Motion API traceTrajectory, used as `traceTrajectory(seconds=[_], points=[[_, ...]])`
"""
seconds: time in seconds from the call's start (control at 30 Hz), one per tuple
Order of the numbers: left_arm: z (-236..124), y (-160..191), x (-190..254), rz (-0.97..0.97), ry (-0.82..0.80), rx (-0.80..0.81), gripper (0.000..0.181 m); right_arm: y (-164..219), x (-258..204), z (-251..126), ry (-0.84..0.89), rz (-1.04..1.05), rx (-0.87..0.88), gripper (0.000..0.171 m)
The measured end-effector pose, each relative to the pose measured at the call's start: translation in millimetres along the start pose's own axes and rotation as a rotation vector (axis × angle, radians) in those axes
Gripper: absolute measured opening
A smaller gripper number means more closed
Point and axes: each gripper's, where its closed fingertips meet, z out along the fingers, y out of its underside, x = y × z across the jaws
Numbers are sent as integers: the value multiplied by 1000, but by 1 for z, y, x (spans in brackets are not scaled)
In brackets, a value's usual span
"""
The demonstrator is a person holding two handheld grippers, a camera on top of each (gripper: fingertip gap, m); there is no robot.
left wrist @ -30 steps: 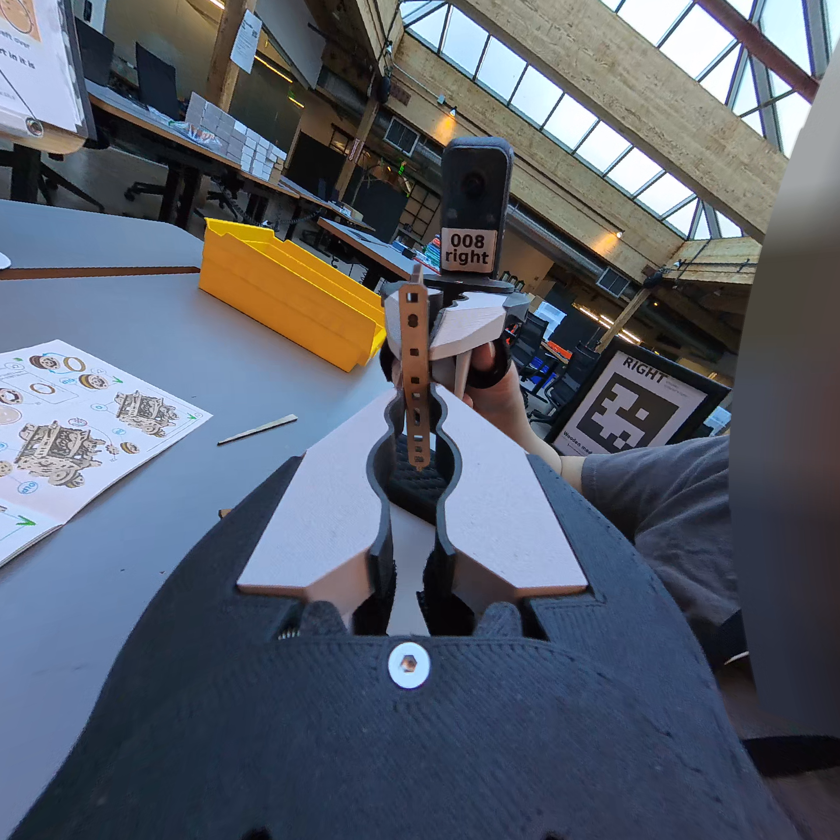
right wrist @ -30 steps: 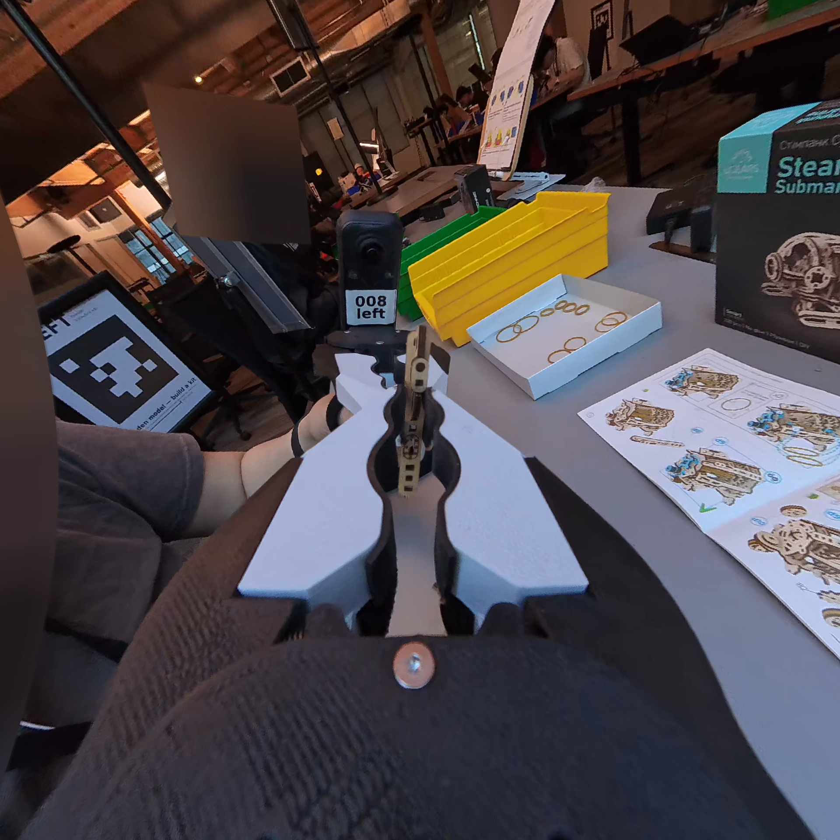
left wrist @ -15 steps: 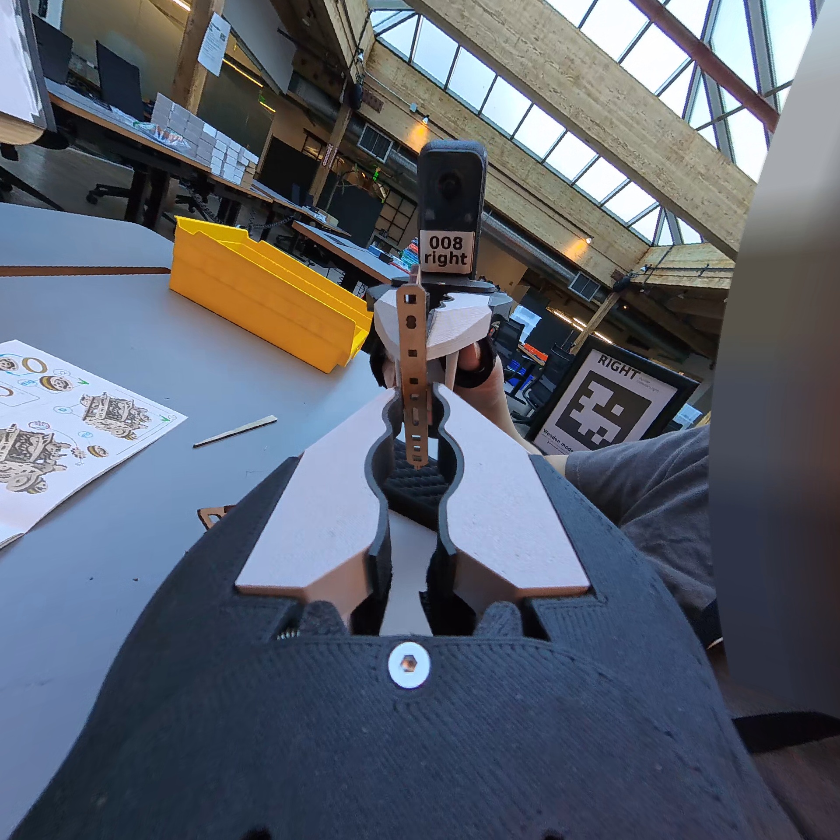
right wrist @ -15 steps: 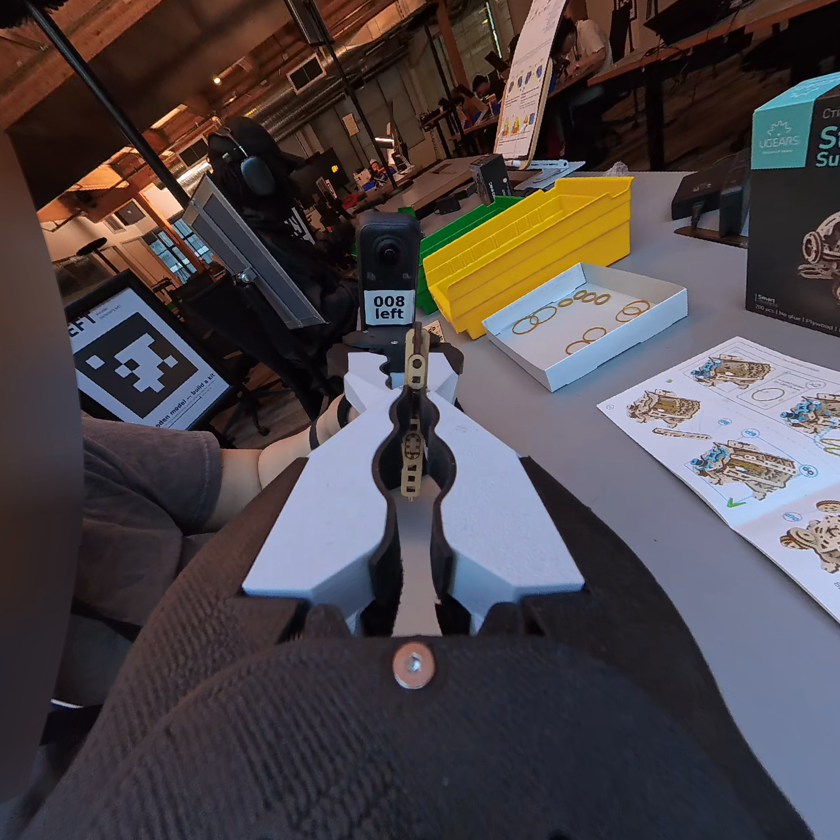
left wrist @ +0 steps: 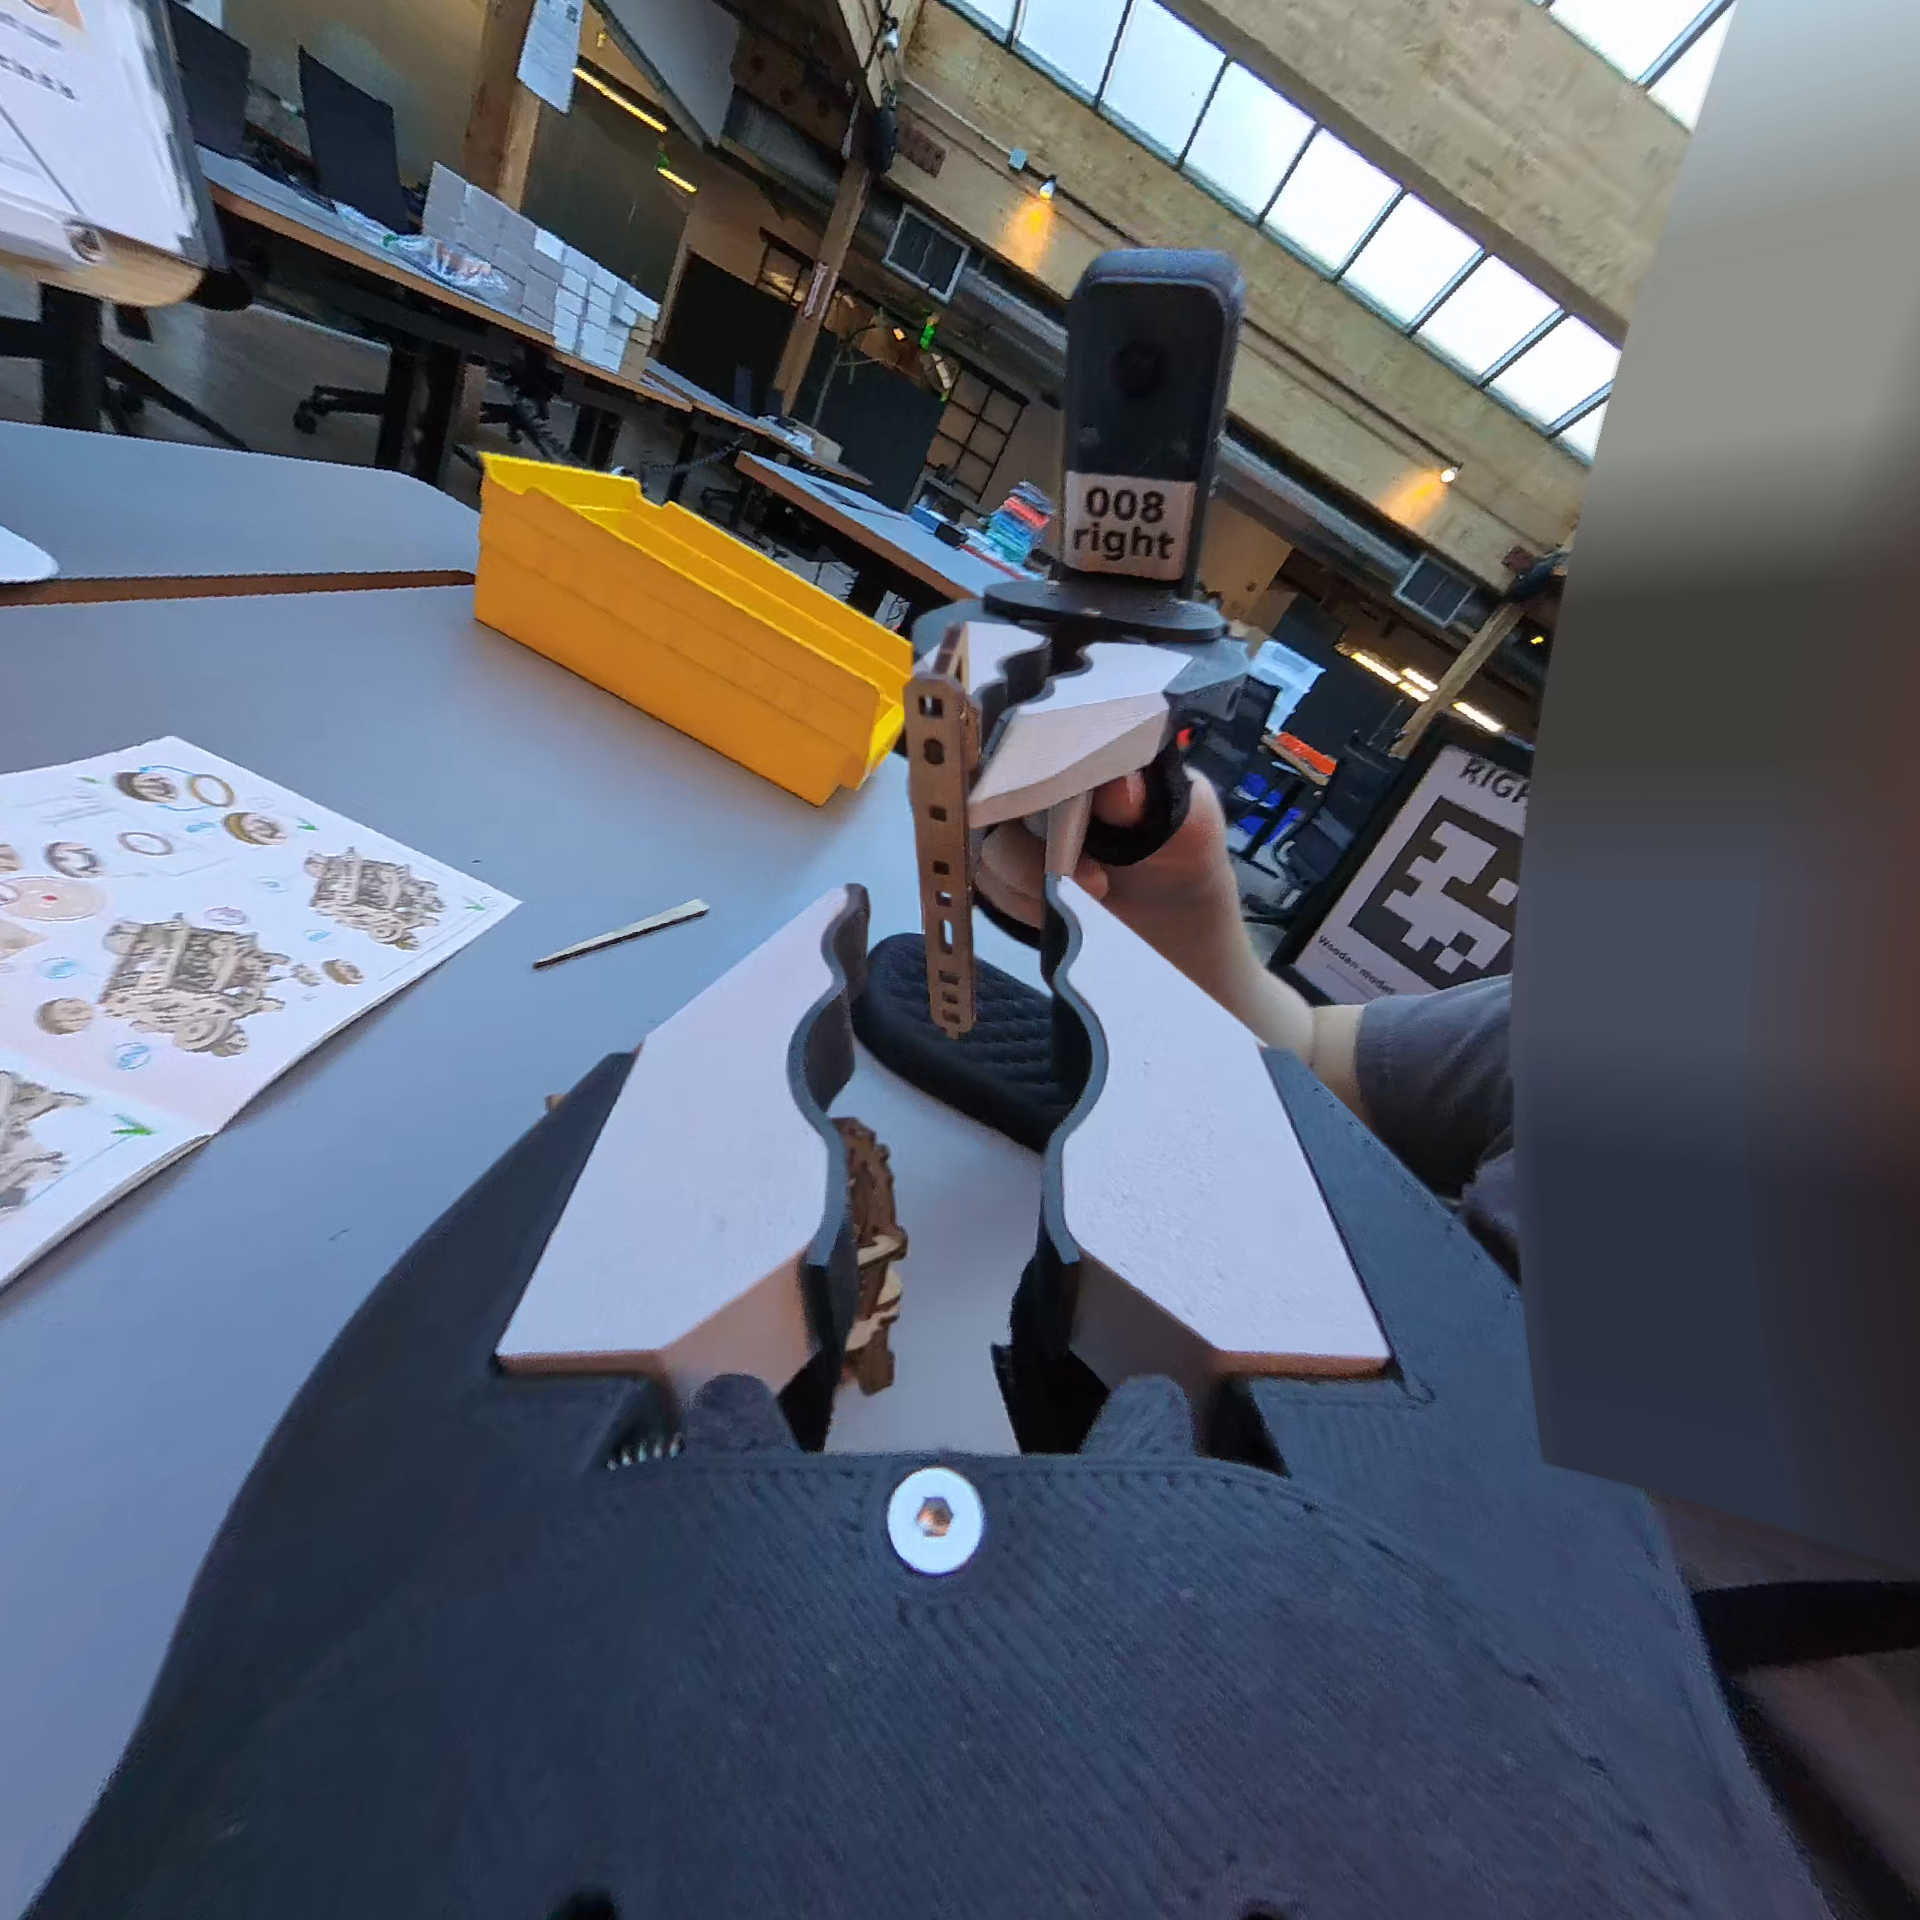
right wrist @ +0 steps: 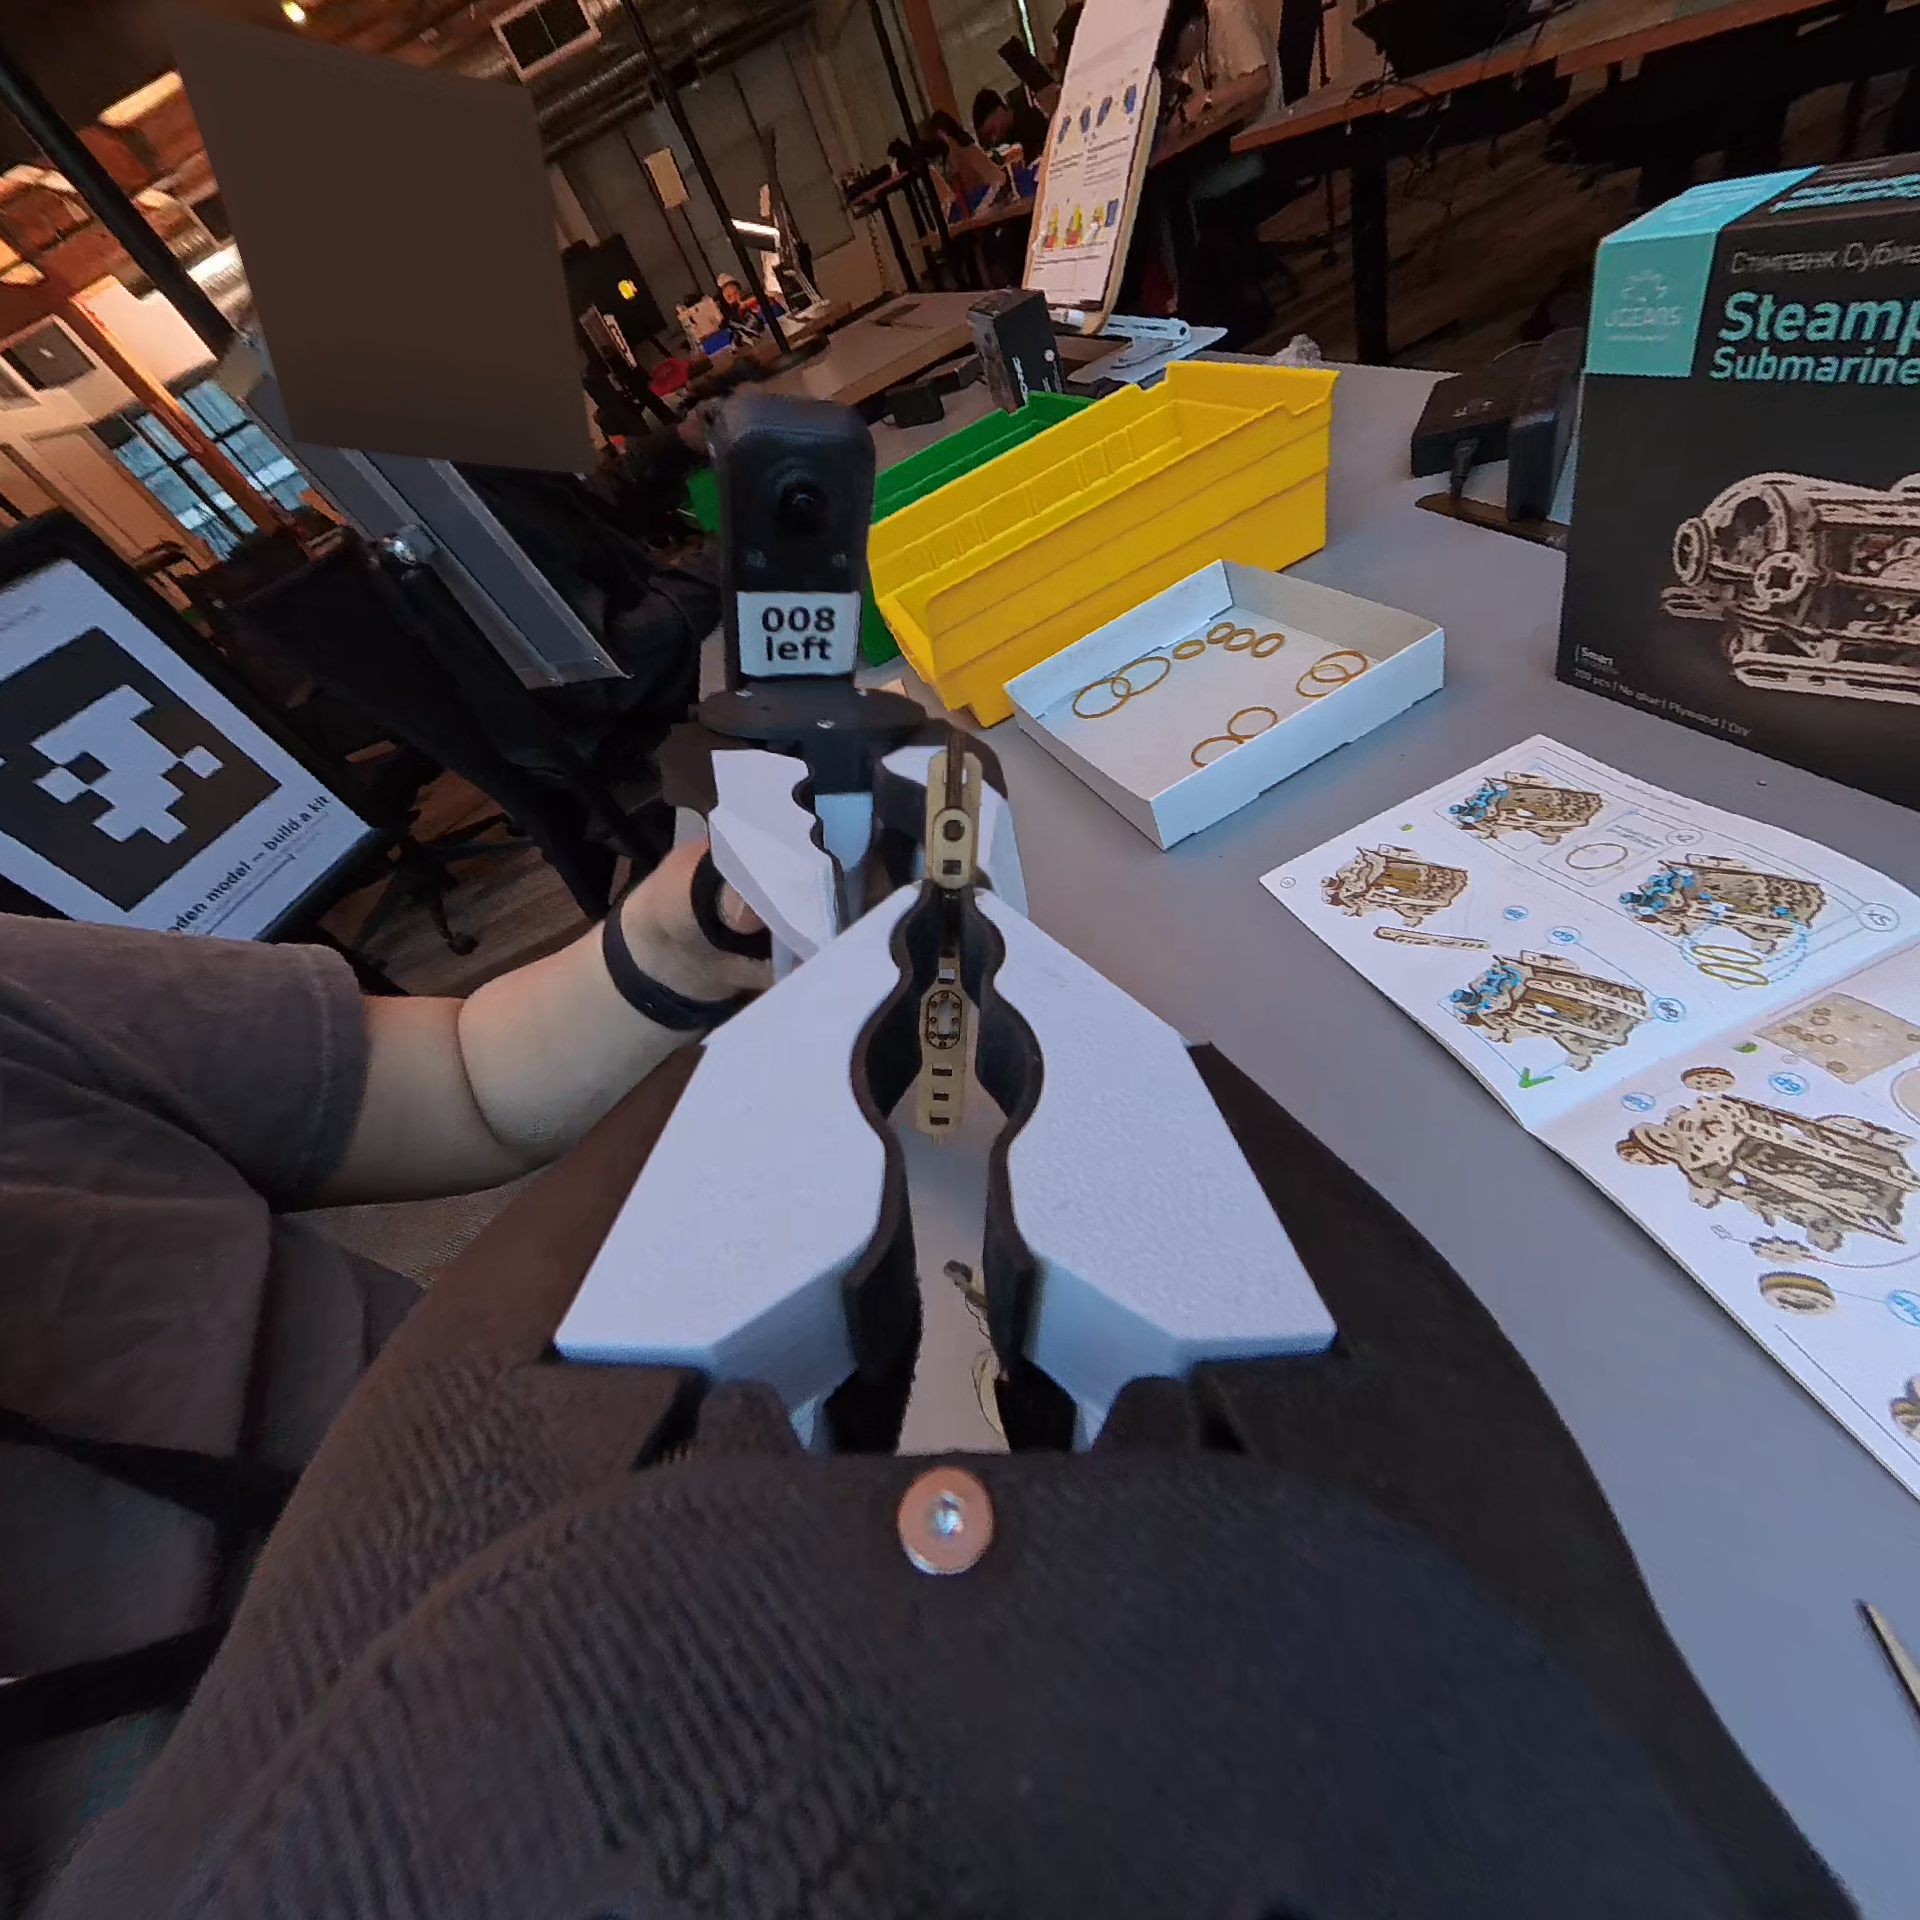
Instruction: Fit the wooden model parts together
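Note:
A thin wooden strip with slots [left wrist: 943, 862] stands upright in the air between the two grippers. My right gripper [right wrist: 948, 896] is shut on it, and the strip [right wrist: 943, 1023] runs along its jaws. In the left wrist view the right gripper [left wrist: 966, 717] holds the strip's upper end. My left gripper [left wrist: 951, 891] is open, its fingers [left wrist: 727, 1122] on either side of the strip's lower end without touching it. In the right wrist view the left gripper [right wrist: 842, 831] faces me just left of the strip. A wooden model part [left wrist: 873, 1262] shows below, through the left gripper's gap.
The grey table [left wrist: 436, 727] holds a yellow bin [left wrist: 675, 613], an instruction booklet [left wrist: 187, 935] and a wooden sliver [left wrist: 623, 935]. The right wrist view shows yellow [right wrist: 1101, 520] and green bins [right wrist: 966, 447], a white tray of rubber bands [right wrist: 1226, 686], the kit box [right wrist: 1745, 468] and the booklet [right wrist: 1662, 997]. My left and right fingertips are right by each other.
My left gripper has opened and let go of the strip. The strip stays in my right gripper, now a little up and to the left of the left gripper's line.

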Motion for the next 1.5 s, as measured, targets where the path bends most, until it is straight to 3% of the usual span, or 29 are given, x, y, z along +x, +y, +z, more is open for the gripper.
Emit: traceTrajectory(seconds=[0.17,0.27,0.4,0.57,0.67,0.83,1.27,1.5], points=[[-10,-7,-6,70,-102,-63,40,21,10,-3,164,-116,-139,1],[-10,1,-10,123,-101,-209,36,34,9,-4,217,-192,-241,1],[-35,16,-57,289,-136,-379,36,33,13,-22,283,-215,-241,1],[-42,26,-61,-2,106,-311,37,38,25,-54,332,-149,-194,1],[-38,44,-69,-10,78,-319,51,47,32,-67,350,-111,-187,1],[-34,72,-55,6,95,-422,53,66,36,-73,345,-76,-205,1],[-29,92,-29,89,-42,-414,51,75,42,-83,344,-78,-192,1],[-15,105,-2,124,-85,-392,45,73,36,-85,351,-184,-242,1]])
